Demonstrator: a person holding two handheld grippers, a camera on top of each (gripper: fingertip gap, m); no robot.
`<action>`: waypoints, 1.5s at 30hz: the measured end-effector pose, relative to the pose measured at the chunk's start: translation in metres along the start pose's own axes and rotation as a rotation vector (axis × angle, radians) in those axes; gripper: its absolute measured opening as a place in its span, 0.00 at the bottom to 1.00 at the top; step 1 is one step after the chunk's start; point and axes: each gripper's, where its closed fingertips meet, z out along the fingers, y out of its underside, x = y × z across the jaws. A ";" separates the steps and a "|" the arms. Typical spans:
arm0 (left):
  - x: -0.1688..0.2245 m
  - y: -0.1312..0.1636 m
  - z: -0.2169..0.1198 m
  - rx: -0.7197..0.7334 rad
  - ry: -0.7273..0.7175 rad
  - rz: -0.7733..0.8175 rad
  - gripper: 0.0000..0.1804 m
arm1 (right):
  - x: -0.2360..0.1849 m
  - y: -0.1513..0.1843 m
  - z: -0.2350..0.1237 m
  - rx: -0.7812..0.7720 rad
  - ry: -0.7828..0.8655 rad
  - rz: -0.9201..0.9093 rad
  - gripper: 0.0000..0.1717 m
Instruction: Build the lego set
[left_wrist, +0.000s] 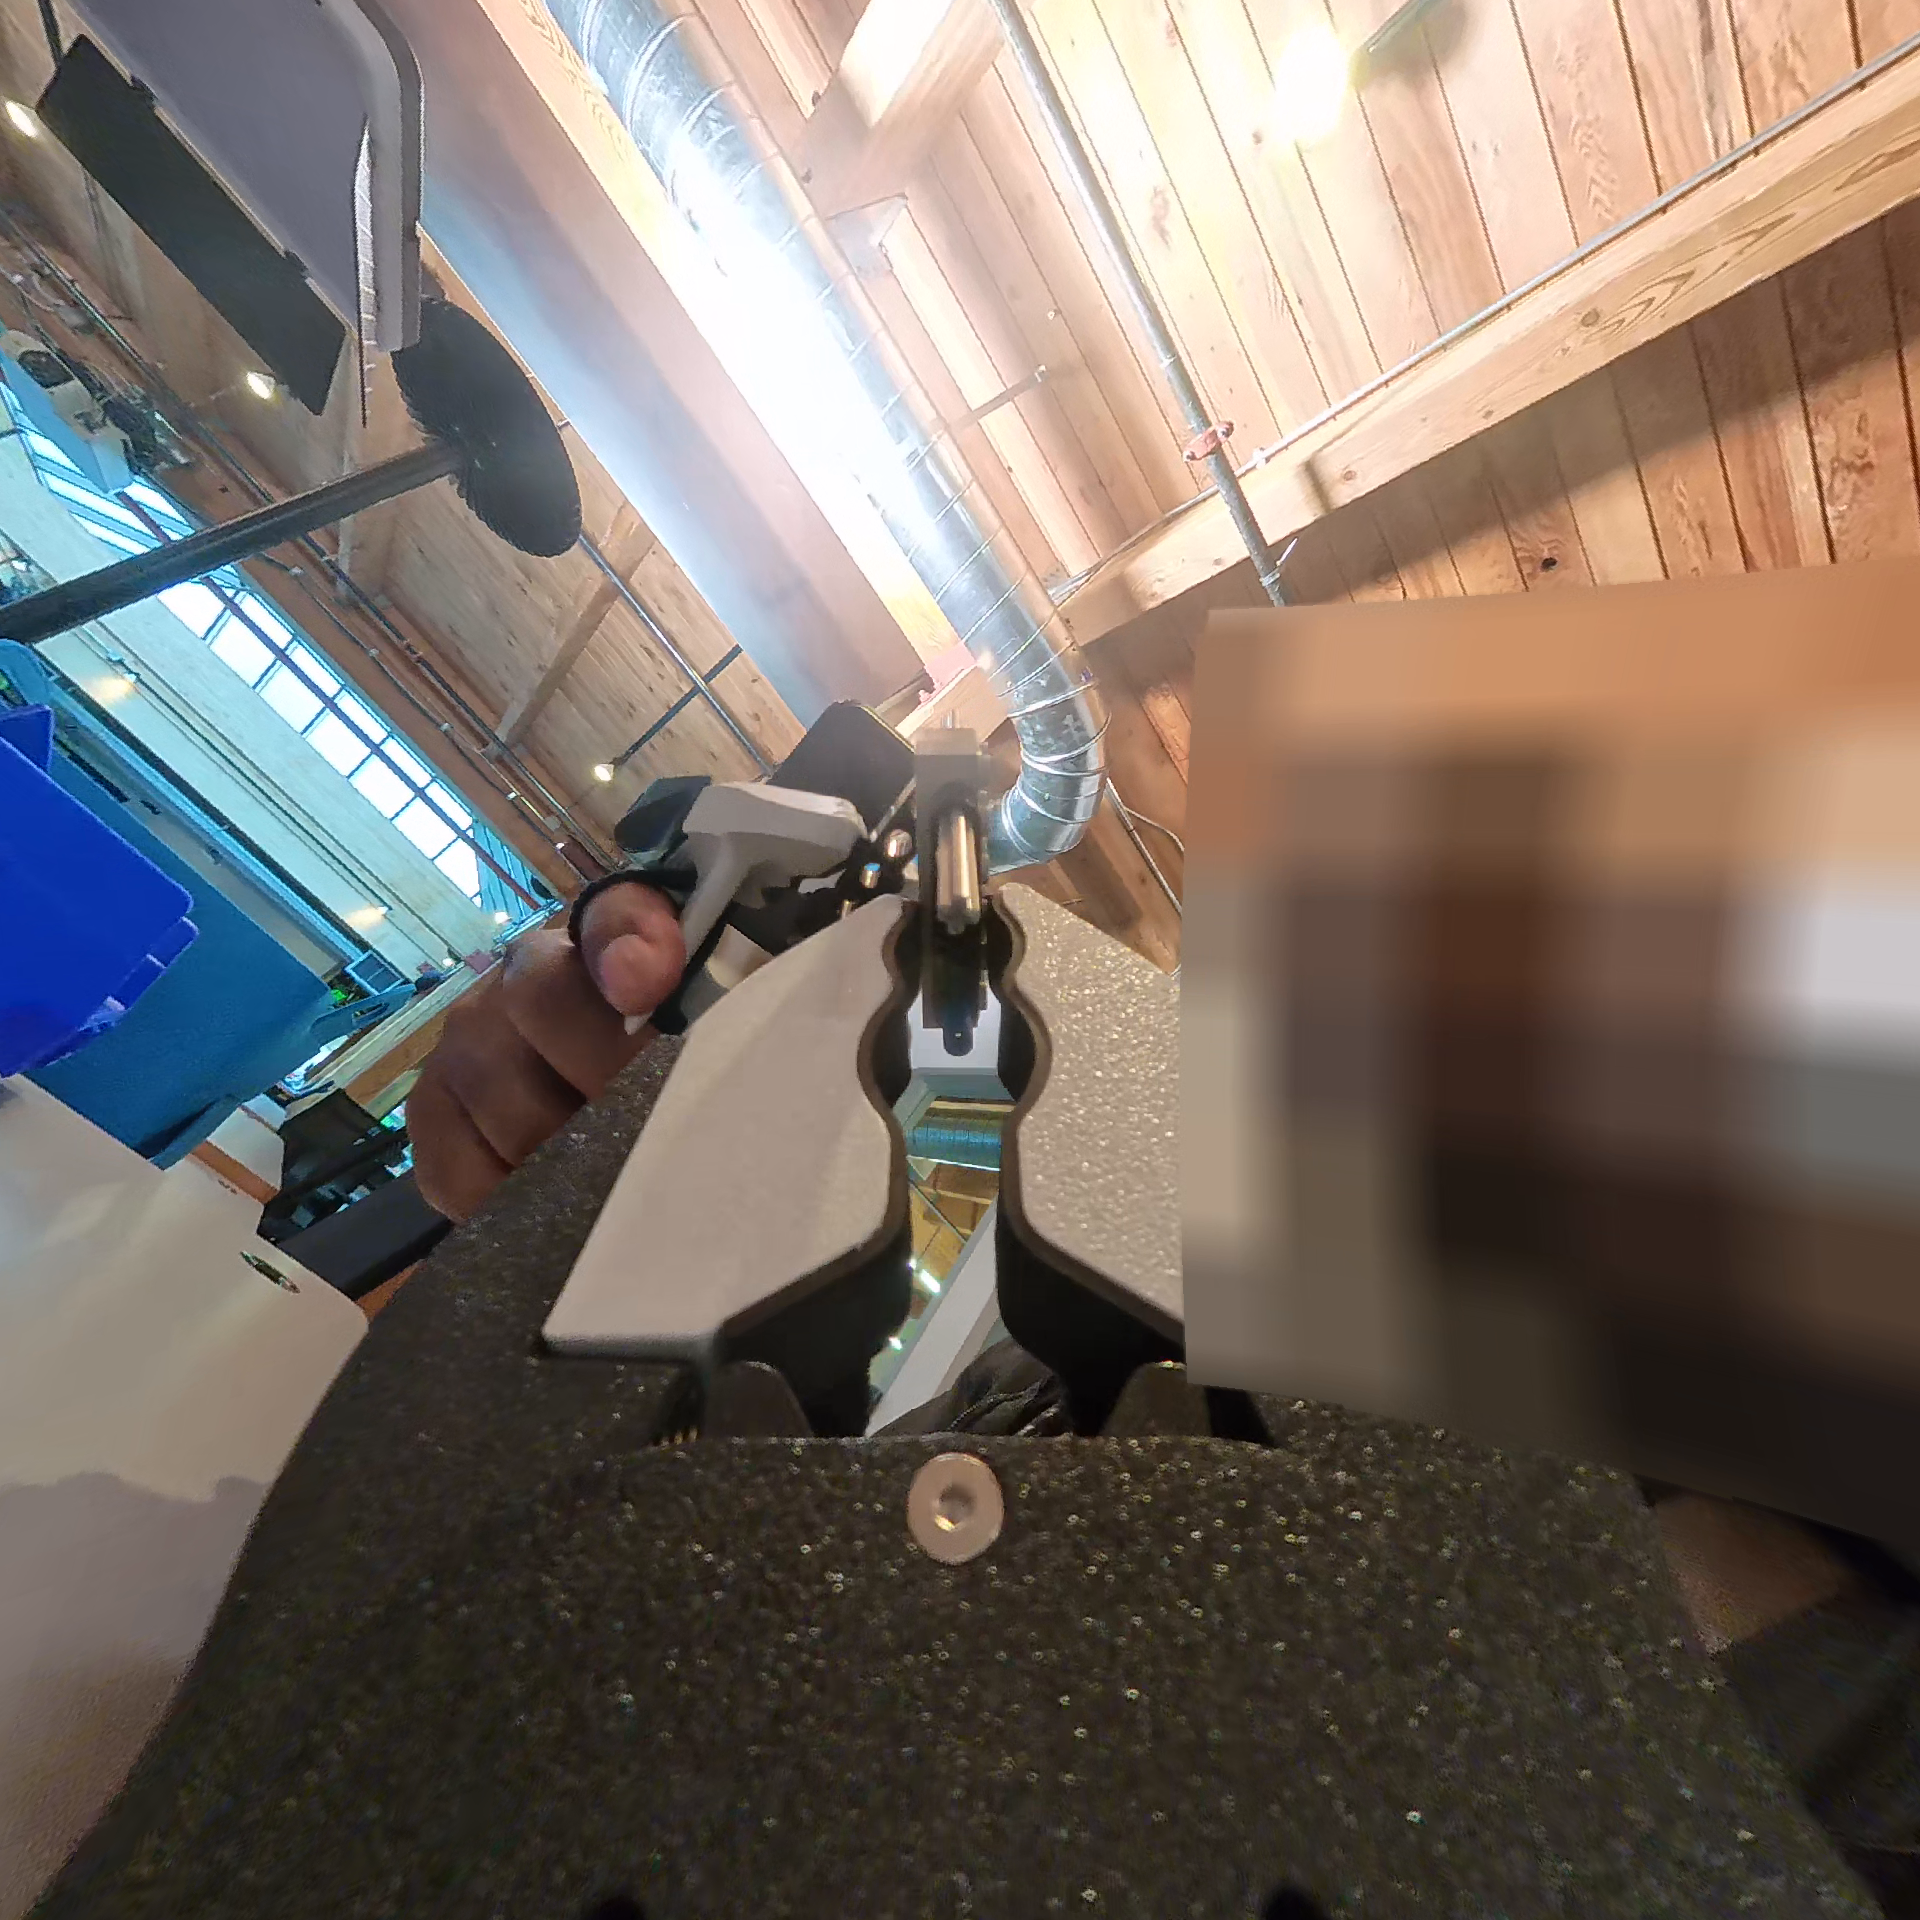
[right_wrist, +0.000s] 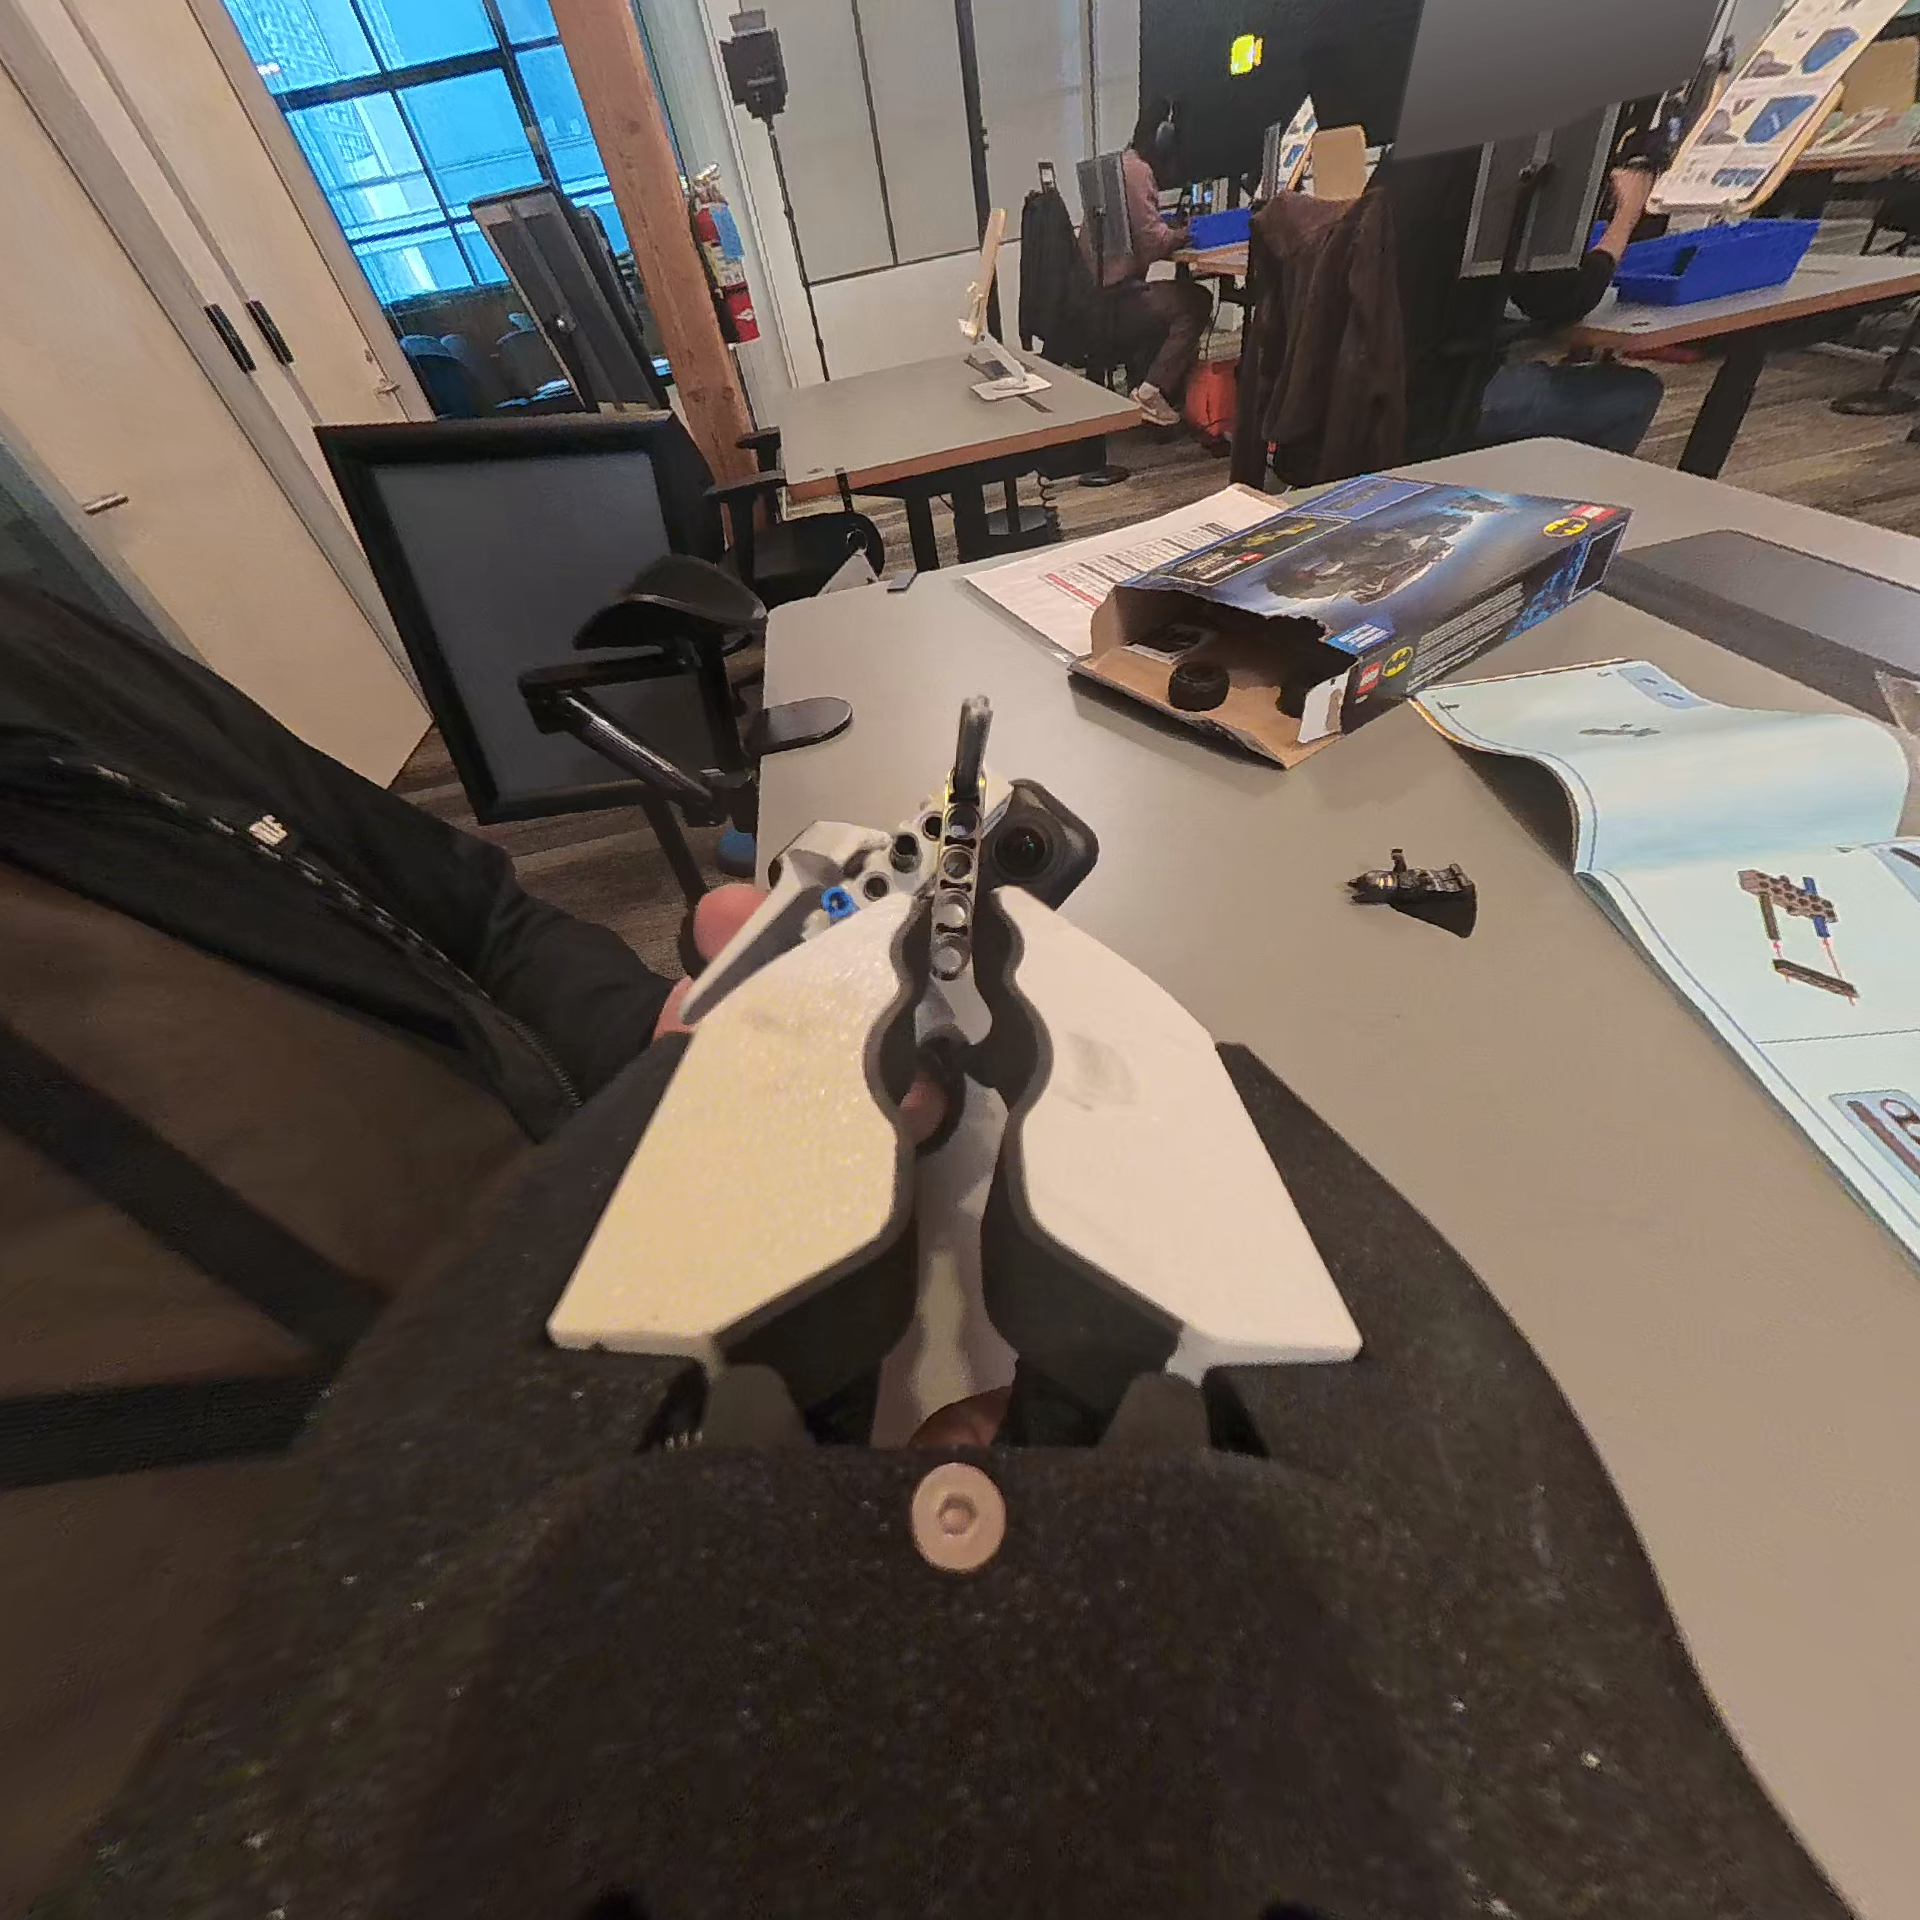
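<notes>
Looking up along the left gripper (left_wrist: 951, 925) toward a timber ceiling with a silver duct (left_wrist: 790, 343), the left wrist view shows its jaws closed on a small toy-brick assembly (left_wrist: 954, 862): a grey block carrying a metal-coloured pin, raised in the air. Just left of it the other gripper's grey body and a hand (left_wrist: 540, 1049) crowd close, apparently so both tools can work on one piece. A blue bin (left_wrist: 73, 894) sits at the far left edge.

Facing out over a grey surface (right_wrist: 1299, 1039), the right wrist view shows the right gripper (right_wrist: 951, 961) with its jaws closed on a grey perforated beam (right_wrist: 954, 914) standing upright, a dark peg rising from its top. The left gripper's tip and camera lens (right_wrist: 1029, 847) press in right behind, seemingly steadying the same build from the opposite side. Farther right on the surface lie a small black brick figure (right_wrist: 1413, 888), an open instruction booklet (right_wrist: 1714, 810), and a torn-open toy set box (right_wrist: 1361, 603) with a black tyre (right_wrist: 1197, 686) in its mouth.
</notes>
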 end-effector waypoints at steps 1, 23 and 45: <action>0.000 0.000 0.000 -0.003 -0.003 0.006 0.06 | 0.000 0.000 0.000 -0.001 0.000 0.006 0.05; 0.001 0.005 0.001 -0.037 0.009 0.003 0.06 | 0.005 -0.004 -0.001 -0.027 -0.013 -0.046 0.10; 0.004 0.003 0.000 -0.022 0.012 0.057 0.06 | -0.005 -0.008 -0.001 -0.041 0.016 -0.014 0.05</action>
